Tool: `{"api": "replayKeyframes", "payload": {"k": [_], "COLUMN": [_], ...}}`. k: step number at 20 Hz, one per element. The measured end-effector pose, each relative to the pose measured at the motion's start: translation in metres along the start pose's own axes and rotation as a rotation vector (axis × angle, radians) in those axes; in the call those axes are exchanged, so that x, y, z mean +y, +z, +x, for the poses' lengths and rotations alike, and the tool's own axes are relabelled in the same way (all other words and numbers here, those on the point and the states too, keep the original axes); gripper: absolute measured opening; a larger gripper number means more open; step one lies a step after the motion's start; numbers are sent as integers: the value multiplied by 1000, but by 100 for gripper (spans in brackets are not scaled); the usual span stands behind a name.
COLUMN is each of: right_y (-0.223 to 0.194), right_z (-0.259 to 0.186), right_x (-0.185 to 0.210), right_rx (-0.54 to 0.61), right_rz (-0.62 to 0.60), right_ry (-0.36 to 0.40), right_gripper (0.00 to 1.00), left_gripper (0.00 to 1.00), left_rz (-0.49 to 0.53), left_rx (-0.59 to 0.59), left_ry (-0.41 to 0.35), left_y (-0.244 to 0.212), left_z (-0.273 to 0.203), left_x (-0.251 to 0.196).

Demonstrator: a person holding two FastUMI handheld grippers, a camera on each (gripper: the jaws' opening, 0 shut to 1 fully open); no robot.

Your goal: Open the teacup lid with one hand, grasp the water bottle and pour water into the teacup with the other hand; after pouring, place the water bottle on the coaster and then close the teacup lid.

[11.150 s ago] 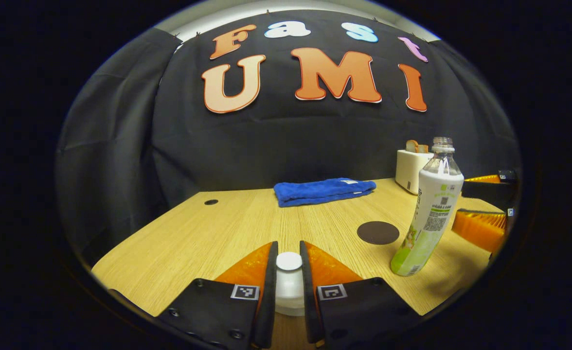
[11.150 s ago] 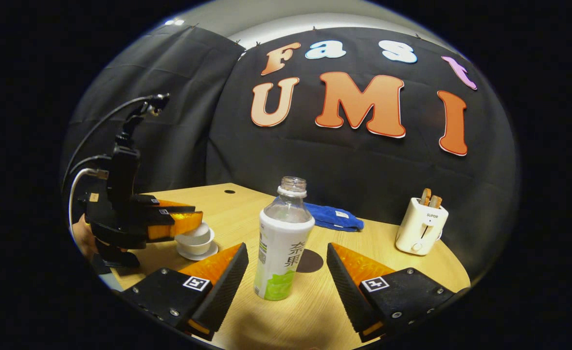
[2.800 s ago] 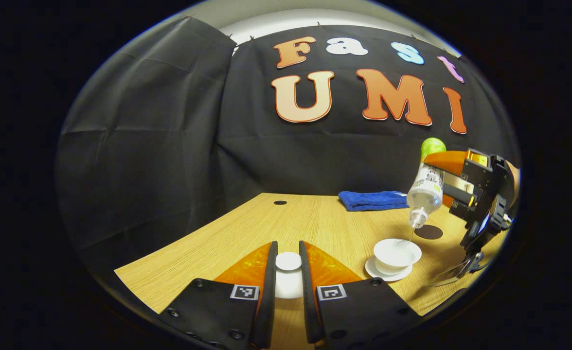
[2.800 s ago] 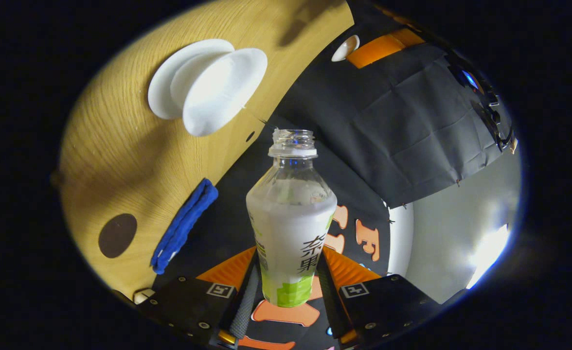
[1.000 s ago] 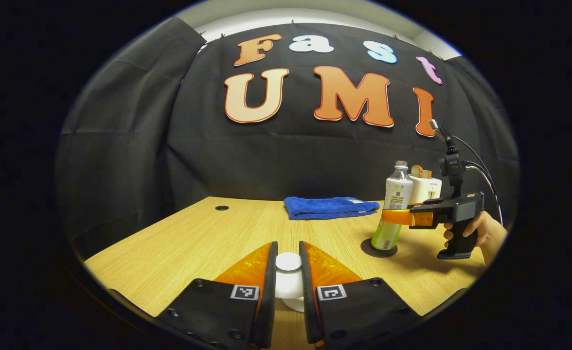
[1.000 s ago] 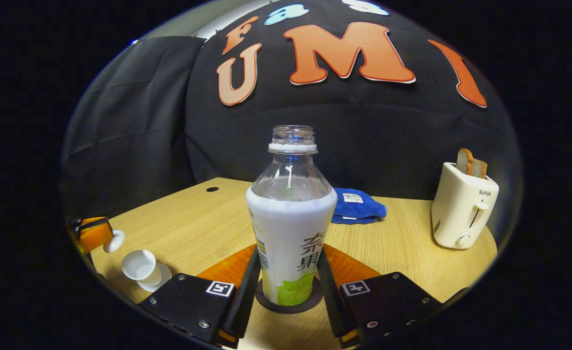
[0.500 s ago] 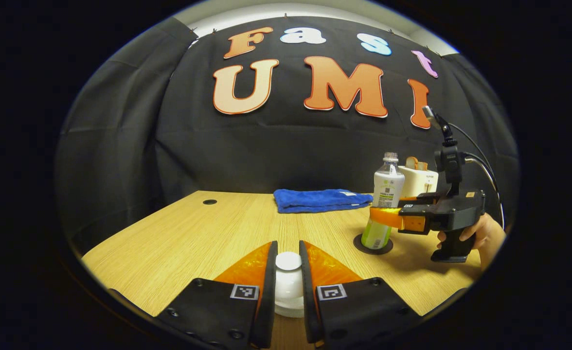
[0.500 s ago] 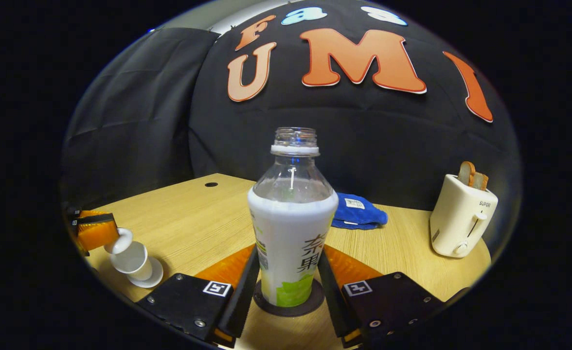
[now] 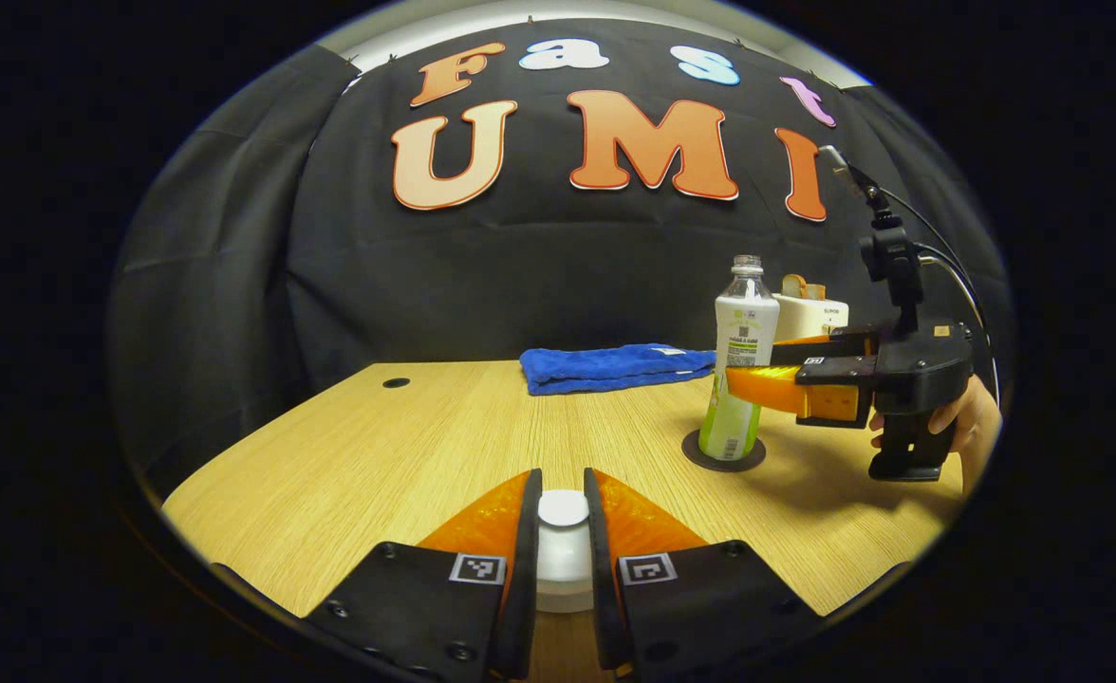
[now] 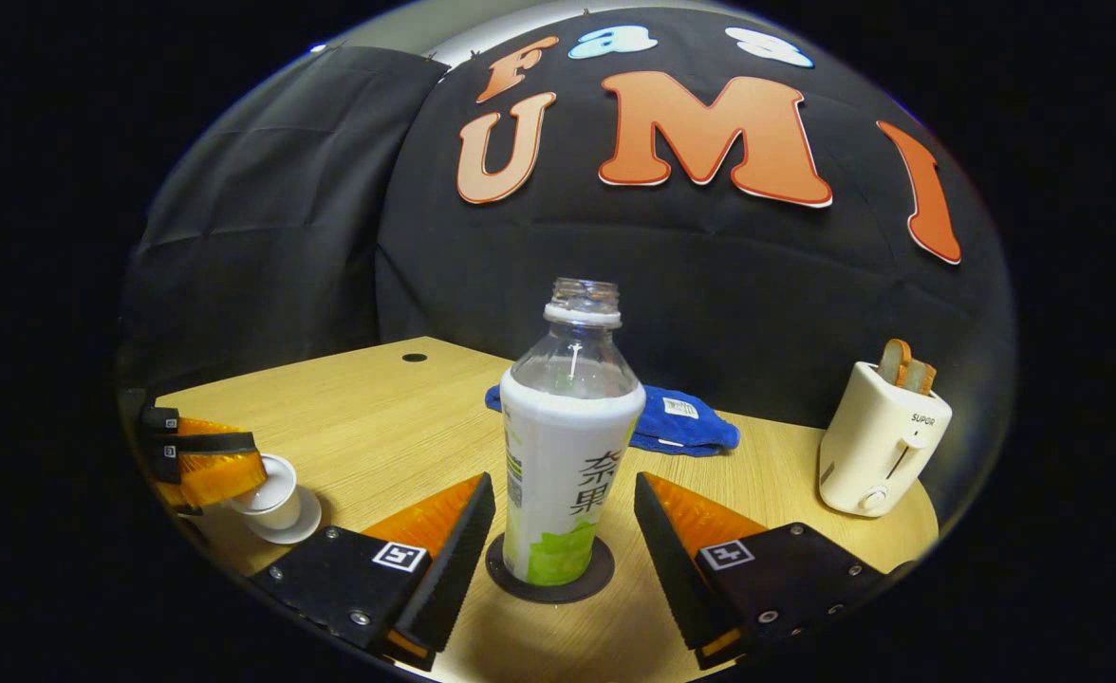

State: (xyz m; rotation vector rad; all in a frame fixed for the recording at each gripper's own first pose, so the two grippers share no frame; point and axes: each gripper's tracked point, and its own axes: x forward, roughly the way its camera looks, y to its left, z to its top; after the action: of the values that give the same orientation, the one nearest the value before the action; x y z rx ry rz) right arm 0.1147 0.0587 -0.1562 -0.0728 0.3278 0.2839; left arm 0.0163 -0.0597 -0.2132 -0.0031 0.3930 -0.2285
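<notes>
The water bottle (image 10: 567,455) stands upright and uncapped on the dark round coaster (image 10: 548,577). My right gripper (image 10: 563,486) is open, its fingers on either side of the bottle with a gap on each side. In the left gripper view the right gripper (image 9: 755,368), the bottle (image 9: 734,370) and the coaster (image 9: 724,455) stand at the right. My left gripper (image 9: 563,489) is shut on the knob of the white teacup lid (image 9: 563,517). In the right gripper view the left gripper (image 10: 231,470) holds the lid down at the rim of the white teacup (image 10: 278,507) on its saucer (image 10: 292,529).
A folded blue towel (image 9: 615,365) lies at the back of the wooden table (image 9: 406,446). A cream toaster (image 10: 876,441) with toast stands at the back right. A hand (image 9: 971,427) holds the right gripper's handle. A small cable hole (image 9: 395,382) is at the back left.
The right gripper's fingers have opened off the bottle and drawn back a little. The left gripper has brought the lid down from a tilt above the cup to its rim.
</notes>
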Motion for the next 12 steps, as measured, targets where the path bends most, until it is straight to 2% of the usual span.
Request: {"api": "replayKeyframes", "payload": {"k": [1, 2, 5, 7, 9, 10, 11, 12], "right_y": [2, 3, 9, 13, 19, 23, 28, 33], "right_z": [-4, -9, -27, -39, -52, -58, -65, -72], "right_x": [-1, -2, -6, -10, -18, -21, -24, -27], "right_rx": [-5, -10, -35, -56, -77, -89, -106, -123], "right_rz": [5, 11, 34, 43, 49, 52, 55, 61], "right_ry": [-2, -4, -16, -28, -51, -63, -70, -83], "right_gripper": [90, 90, 94, 97, 97, 97, 98, 97], "left_gripper": [27, 29, 29, 35, 47, 64, 65, 76], "left_rz": [2, 1, 17, 25, 25, 26, 32, 39], "left_rx": [0, -4, 1, 7, -1, -9, -26, -52], "left_ry": [7, 14, 28, 31, 27, 29, 33, 41], "left_y": [-1, 1, -2, -4, -1, 3, 9, 19], "left_z": [-1, -2, -3, -4, -7, -10, -15, -19], "left_x": [1, 2, 1, -2, -3, -4, -4, -3]}}
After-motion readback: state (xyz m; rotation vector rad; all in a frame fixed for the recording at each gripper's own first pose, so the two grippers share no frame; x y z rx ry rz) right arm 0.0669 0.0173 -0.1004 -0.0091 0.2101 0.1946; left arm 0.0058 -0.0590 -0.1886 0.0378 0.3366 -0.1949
